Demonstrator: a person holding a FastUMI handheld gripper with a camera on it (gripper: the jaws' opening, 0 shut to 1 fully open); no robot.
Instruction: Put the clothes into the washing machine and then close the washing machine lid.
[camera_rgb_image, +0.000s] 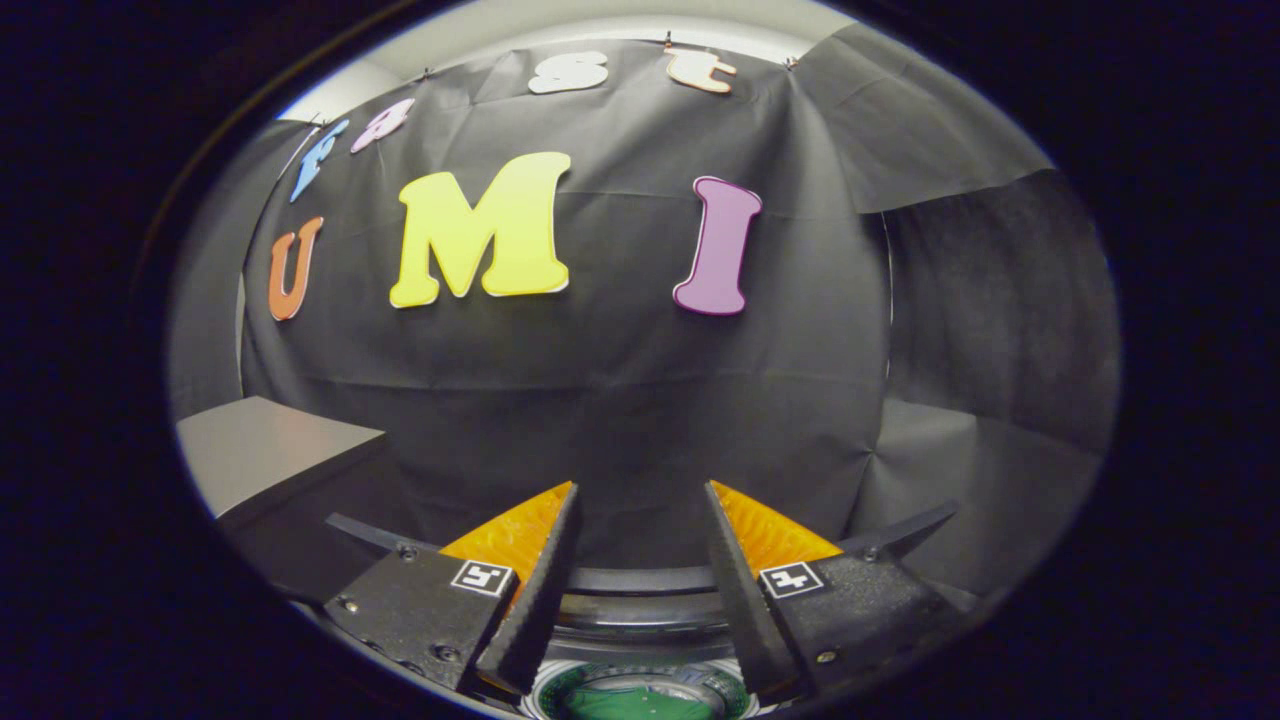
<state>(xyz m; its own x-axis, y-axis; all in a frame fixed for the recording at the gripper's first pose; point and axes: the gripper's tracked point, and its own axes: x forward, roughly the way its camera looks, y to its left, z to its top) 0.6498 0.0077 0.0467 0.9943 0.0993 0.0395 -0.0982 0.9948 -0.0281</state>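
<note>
Grey and flat, a table (265, 450) corner sits off to the left of the tongs, against the black cloth wall (620, 400). The tongs (640, 500) point at that wall with their orange-backed fingers (520, 535) spread apart and nothing between them. Below and between the fingers lies the washing machine (640, 600), its dark curved rim running from one finger to the other. Nearer still, a round opening with a white ring shows something green (640, 700) inside; whether that is clothing cannot be told.
</note>
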